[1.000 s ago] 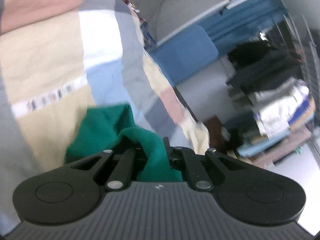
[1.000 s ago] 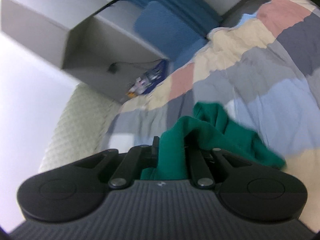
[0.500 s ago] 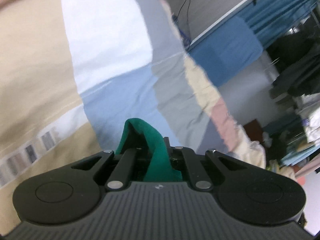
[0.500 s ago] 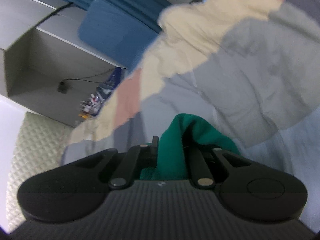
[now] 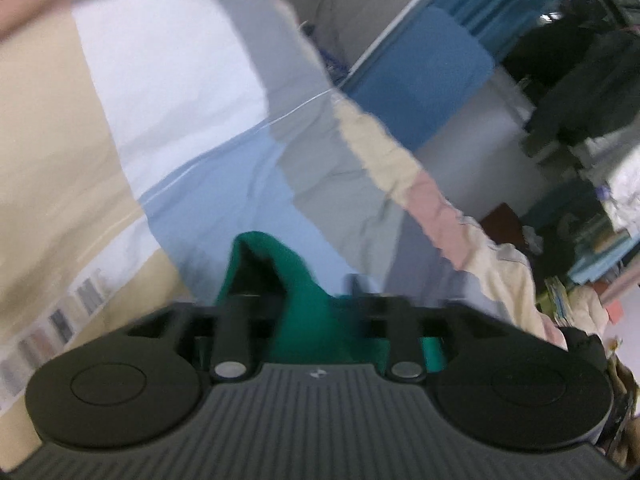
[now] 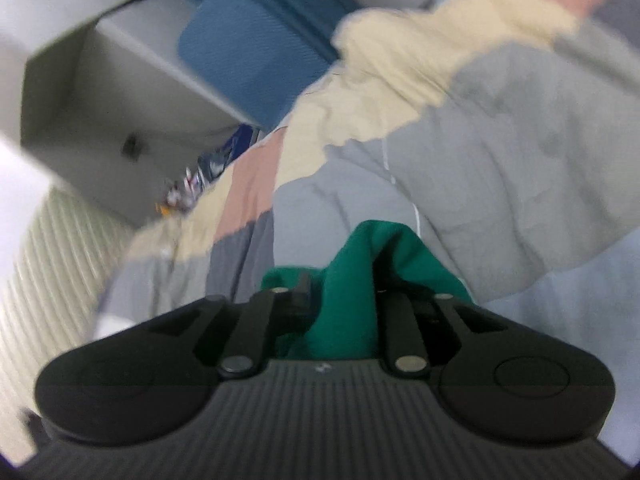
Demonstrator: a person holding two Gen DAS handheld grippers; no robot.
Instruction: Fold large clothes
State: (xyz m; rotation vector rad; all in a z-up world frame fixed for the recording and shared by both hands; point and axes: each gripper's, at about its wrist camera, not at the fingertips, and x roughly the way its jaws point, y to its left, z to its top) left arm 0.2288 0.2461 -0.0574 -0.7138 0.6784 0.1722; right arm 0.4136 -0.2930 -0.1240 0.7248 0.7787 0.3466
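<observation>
Your left tongs (image 5: 308, 316) and right tongs (image 6: 344, 304) are each clamped on a bunched fold of the soft green knit garment (image 6: 356, 280), held above the pastel patchwork bedspread (image 5: 224, 128). Motion blur suggests speed; a jerk could tug fabric free.

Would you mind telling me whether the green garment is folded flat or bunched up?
Bunched: the green garment humps in rumpled folds between each gripper's fingers, left gripper and right gripper. Its remainder is hidden.
</observation>
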